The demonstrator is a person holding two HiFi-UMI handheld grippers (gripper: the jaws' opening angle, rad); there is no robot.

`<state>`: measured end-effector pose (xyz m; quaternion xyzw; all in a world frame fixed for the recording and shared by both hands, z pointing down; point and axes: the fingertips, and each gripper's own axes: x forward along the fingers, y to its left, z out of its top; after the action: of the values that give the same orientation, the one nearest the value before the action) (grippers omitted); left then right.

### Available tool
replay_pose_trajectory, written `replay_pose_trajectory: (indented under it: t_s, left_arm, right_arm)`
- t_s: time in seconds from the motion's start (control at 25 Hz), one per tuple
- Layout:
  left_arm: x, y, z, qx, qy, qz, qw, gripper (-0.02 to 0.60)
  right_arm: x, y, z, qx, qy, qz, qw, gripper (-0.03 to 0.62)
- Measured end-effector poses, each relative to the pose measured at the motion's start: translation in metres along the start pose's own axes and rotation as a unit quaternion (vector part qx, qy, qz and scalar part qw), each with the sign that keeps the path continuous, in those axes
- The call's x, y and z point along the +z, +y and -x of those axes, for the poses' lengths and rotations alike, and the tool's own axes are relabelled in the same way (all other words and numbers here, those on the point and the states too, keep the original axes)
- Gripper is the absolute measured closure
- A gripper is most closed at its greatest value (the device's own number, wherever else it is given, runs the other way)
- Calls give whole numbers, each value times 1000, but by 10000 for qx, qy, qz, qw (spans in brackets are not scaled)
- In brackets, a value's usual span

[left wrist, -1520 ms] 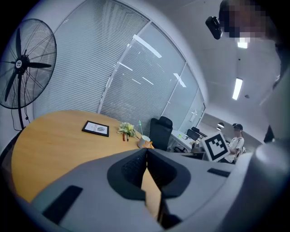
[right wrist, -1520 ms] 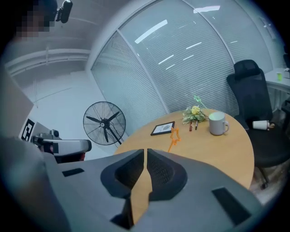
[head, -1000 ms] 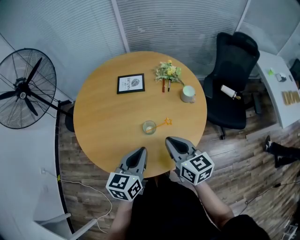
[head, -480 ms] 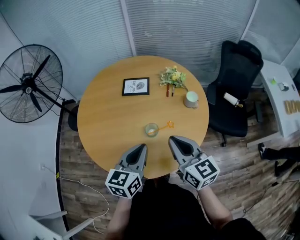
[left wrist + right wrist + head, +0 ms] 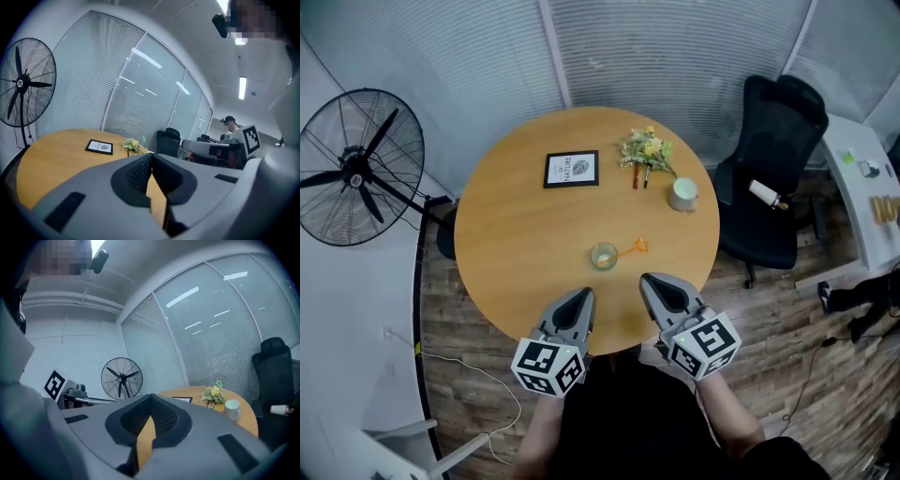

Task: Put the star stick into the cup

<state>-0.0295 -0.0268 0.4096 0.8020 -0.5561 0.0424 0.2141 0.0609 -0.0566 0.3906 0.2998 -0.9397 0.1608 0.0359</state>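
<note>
A black pedestal fan (image 5: 356,169) stands left of the round wooden worktop (image 5: 516,234). The left hand-held gripper (image 5: 580,296) hovers over the near edge, jaws pressed together on nothing. The small clear glass cup (image 5: 603,255) stands ahead of it, and the orange star stick (image 5: 634,247) lies flat just to the cup's right. The right hand-held gripper (image 5: 655,280) is likewise pressed together and empty.

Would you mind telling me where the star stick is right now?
In the head view, the star stick lies on the round table, just right of the glass cup and ahead of the right tongs.
</note>
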Motion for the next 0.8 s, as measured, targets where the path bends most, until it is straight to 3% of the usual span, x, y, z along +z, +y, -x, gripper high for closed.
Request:
replay_pose_trajectory:
  t_s: [0.8]
  left_arm:
    - [-2,1,0,-33,39,62,10000,583]
  right_arm:
    - [-10,-1,-4,-80,147,-44,9999,585]
